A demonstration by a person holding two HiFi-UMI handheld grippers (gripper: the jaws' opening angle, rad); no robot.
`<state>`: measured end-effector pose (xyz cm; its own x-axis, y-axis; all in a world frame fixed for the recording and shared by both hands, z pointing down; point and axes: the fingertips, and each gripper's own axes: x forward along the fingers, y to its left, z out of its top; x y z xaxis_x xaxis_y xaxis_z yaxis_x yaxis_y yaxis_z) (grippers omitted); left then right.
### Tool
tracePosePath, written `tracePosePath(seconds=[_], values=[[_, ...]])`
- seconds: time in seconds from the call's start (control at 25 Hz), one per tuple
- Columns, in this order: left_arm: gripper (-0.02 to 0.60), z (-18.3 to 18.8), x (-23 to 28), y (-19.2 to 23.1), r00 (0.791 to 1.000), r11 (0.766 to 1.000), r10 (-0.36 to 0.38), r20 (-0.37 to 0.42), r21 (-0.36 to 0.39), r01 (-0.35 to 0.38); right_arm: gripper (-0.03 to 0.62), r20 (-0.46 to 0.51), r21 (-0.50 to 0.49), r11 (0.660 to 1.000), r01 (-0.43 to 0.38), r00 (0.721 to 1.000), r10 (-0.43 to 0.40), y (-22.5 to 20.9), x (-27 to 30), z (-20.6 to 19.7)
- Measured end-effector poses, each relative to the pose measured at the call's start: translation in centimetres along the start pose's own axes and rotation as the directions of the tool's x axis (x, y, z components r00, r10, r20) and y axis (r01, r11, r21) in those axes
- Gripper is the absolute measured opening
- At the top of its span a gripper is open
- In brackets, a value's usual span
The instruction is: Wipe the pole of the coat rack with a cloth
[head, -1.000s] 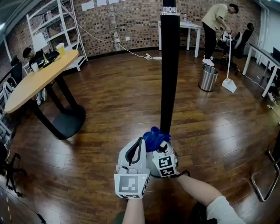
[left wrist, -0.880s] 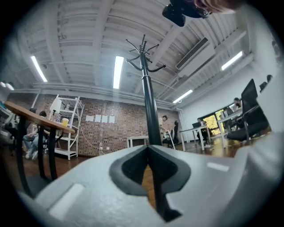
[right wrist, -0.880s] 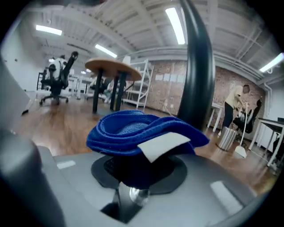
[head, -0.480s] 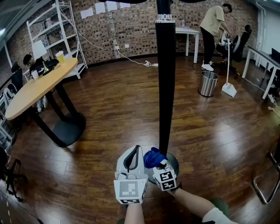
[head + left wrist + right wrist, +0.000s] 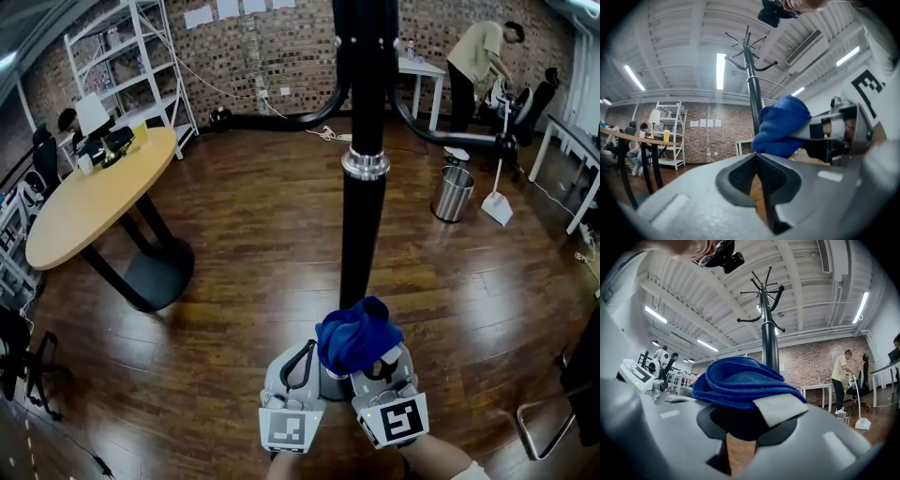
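Observation:
The coat rack's black pole (image 5: 361, 234) rises in the middle of the head view, with a silver ring (image 5: 364, 162) partway up and curved hook arms (image 5: 300, 120) above. A bunched blue cloth (image 5: 356, 333) sits in front of the pole's lower part, and my right gripper (image 5: 377, 364) is shut on it. My left gripper (image 5: 302, 352) is just left of the cloth, shut and empty. In the left gripper view its jaws (image 5: 756, 155) meet, with the cloth (image 5: 780, 125) and pole (image 5: 752, 93) beyond. In the right gripper view the cloth (image 5: 740, 380) covers the jaws, with the pole (image 5: 769, 345) behind.
An oval wooden table (image 5: 89, 202) on a black foot stands at left, with white shelving (image 5: 122, 66) behind it. At back right are a metal bin (image 5: 454, 192), a dustpan (image 5: 496, 208), a white table (image 5: 424, 68) and a person (image 5: 478, 61). A chair frame (image 5: 544, 427) is at lower right.
Both grippers and the cloth have risen from near the rack's base toward the camera. The view has shifted, so the silver ring and hook arms now show lower in the frame.

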<state>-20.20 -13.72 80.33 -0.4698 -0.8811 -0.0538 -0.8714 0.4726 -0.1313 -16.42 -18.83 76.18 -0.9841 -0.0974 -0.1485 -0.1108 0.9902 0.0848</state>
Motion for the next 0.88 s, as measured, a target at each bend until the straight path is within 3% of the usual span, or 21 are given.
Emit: tracePosePath(seconds=[0.12,0.28,0.48,0.56,0.6,0.64,0.68,0.72,0.76,0.8,0.84,0.88], values=[[0.002,7.8,-0.1,1.0,0.999,0.999,0.019,0.034,-0.036,-0.017,0.107,-0.012,0.034,0.999,-0.017,1.000,0.018,0.2,0.3,5.2],[0.002,19.9,-1.7,2.3,0.998,0.993,0.037,0.057,-0.115,-0.031,0.107,0.004,0.074,0.997,-0.031,1.000,0.030,0.6,-0.4,16.1],[0.002,34.5,-4.7,3.9,0.999,0.992,-0.021,0.030,-0.125,0.025,0.109,-0.039,0.156,0.987,-0.045,0.998,0.052,1.0,-0.7,30.6],[0.002,39.1,-5.4,3.7,0.999,0.993,-0.042,0.015,-0.109,0.044,0.109,-0.053,0.137,0.989,-0.048,0.997,0.055,0.1,-1.3,35.7],[0.002,41.4,-5.8,3.4,0.998,0.996,-0.052,0.035,-0.068,0.055,0.110,-0.057,0.129,0.990,-0.048,0.997,0.056,-0.2,-1.9,37.7],[0.002,44.4,-6.4,2.9,0.992,0.997,-0.069,0.108,0.026,0.066,0.110,-0.060,0.133,0.990,-0.048,0.997,0.056,-0.2,-2.5,39.1],[0.002,47.9,-7.2,2.4,0.968,0.983,-0.103,0.228,0.170,0.065,0.110,-0.057,0.142,0.989,-0.048,0.997,0.056,-0.1,-3.1,40.1],[0.002,51.1,-8.0,2.0,0.931,0.952,-0.147,0.334,0.302,0.042,0.110,-0.050,0.148,0.988,-0.047,0.997,0.055,0.0,-3.8,41.0],[0.002,52.4,-8.7,1.8,0.918,0.940,-0.160,0.363,0.339,0.030,0.110,-0.045,0.144,0.989,-0.044,0.998,0.051,0.1,-4.4,41.8],[0.002,51.6,-9.1,2.0,0.948,0.967,-0.123,0.295,0.252,0.047,0.110,-0.045,0.131,0.991,-0.036,0.998,0.042,0.2,-5.1,42.5],[0.002,49.7,-9.4,2.2,0.981,0.992,-0.083,0.177,0.104,0.065,0.110,-0.047,0.112,0.993,-0.026,0.998,0.032,0.4,-5.8,43.2],[0.002,48.6,-9.8,2.2,0.993,0.997,-0.074,0.092,-0.011,0.075,0.110,-0.045,0.094,0.995,-0.020,0.999,0.024,0.6,-6.5,43.9]])
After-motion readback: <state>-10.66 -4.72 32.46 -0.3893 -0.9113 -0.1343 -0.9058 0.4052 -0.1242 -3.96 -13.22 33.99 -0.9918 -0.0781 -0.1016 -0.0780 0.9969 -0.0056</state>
